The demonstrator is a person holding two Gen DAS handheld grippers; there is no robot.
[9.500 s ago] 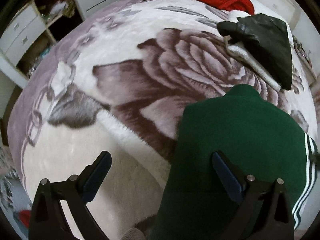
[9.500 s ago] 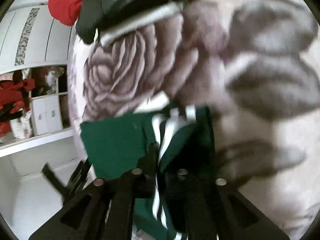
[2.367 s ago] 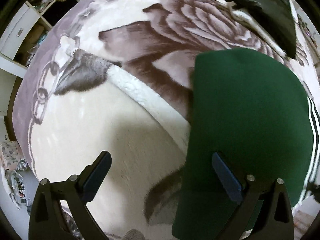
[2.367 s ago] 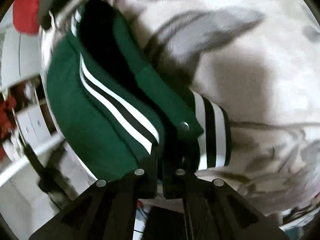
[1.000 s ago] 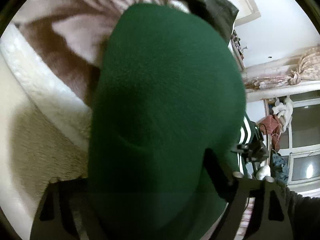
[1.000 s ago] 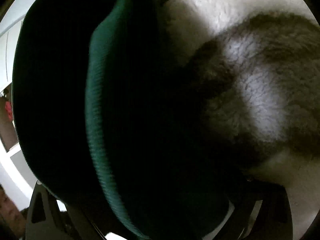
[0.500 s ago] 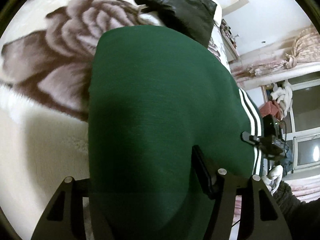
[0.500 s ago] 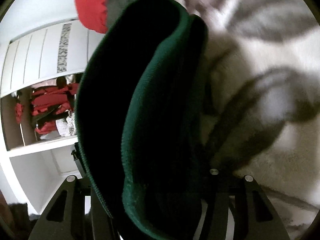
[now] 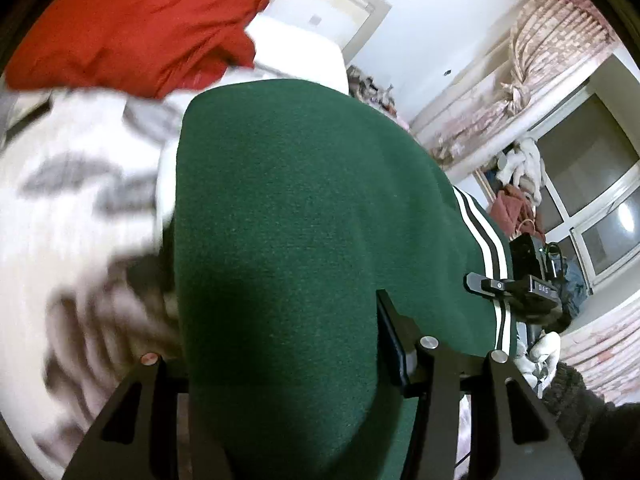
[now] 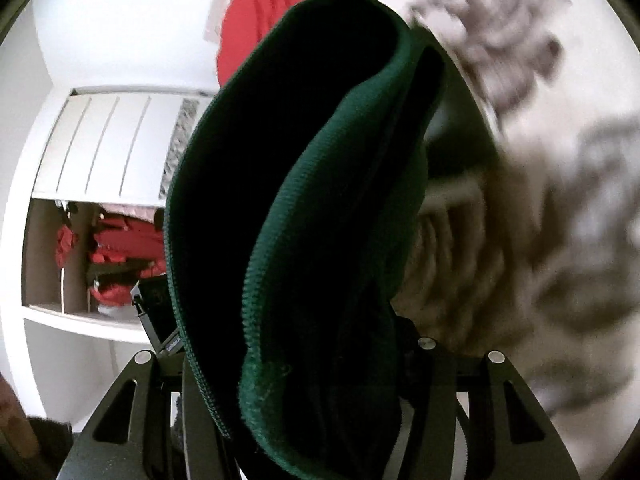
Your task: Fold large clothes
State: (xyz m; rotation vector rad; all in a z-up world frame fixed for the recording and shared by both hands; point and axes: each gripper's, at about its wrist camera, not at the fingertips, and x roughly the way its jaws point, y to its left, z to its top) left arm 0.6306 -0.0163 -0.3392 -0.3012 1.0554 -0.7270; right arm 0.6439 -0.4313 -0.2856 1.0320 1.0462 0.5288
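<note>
The folded dark green garment (image 9: 304, 248) with white side stripes (image 9: 486, 236) fills the left wrist view. My left gripper (image 9: 288, 364) is shut on its near edge; only the right finger (image 9: 394, 340) shows, the other is under the cloth. In the right wrist view the same green garment (image 10: 304, 208) stands as a thick folded stack between the jaws, and my right gripper (image 10: 296, 364) is shut on it. The right gripper (image 9: 516, 286) also shows at the garment's striped side in the left wrist view. The garment is lifted off the floral blanket (image 9: 72, 200).
A red garment (image 9: 136, 20) lies at the far end of the bed, also seen in the right wrist view (image 10: 272, 16). A white wardrobe with red clothes on shelves (image 10: 108, 240) stands beyond. A window and curtains (image 9: 580, 160) are to the right.
Both grippers have raised the green garment and swung it toward the far end of the bed. The black jacket has left the view; the red garment now shows close.
</note>
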